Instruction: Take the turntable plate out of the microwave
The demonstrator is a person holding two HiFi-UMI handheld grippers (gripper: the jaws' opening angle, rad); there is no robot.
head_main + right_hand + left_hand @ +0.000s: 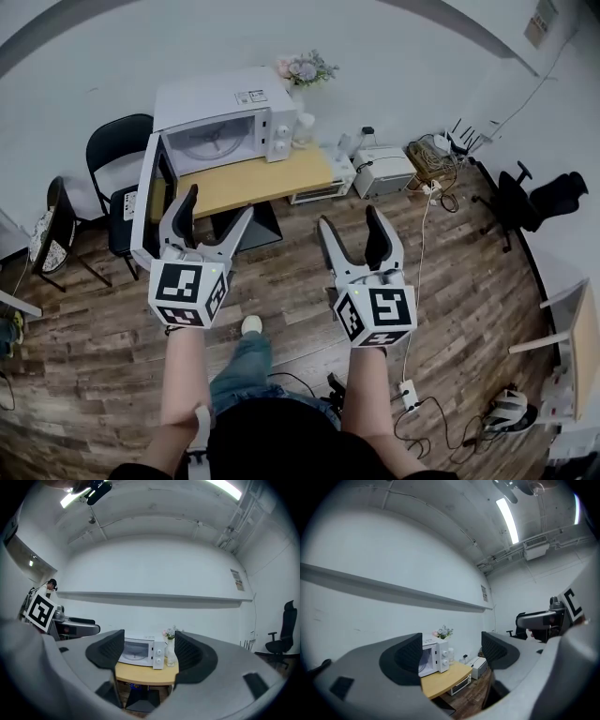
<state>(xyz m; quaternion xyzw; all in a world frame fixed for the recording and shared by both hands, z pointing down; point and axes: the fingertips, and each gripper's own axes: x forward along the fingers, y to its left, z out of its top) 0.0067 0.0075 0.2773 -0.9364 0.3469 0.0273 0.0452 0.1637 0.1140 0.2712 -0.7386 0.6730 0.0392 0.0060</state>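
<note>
The white microwave (pixel 225 117) stands on a small wooden table (pixel 258 180) against the wall, its door (pixel 148 202) swung open to the left. Inside lies the round glass turntable plate (pixel 212 142). Both grippers hang well short of the table, over the floor. My left gripper (pixel 217 208) is open and holds nothing, and so is my right gripper (pixel 350 223). Between the open jaws, the left gripper view shows the microwave (pixel 433 656) far off. The right gripper view has the microwave (pixel 140 652) and its plate (pixel 132 656) too.
A vase of flowers (pixel 305 75) stands right of the microwave. Two black chairs (pixel 114 155) sit left of the table. A toaster oven (pixel 321 190), a printer (pixel 384 169) and cables lie on the floor to the right, with an office chair (pixel 525 199) beyond.
</note>
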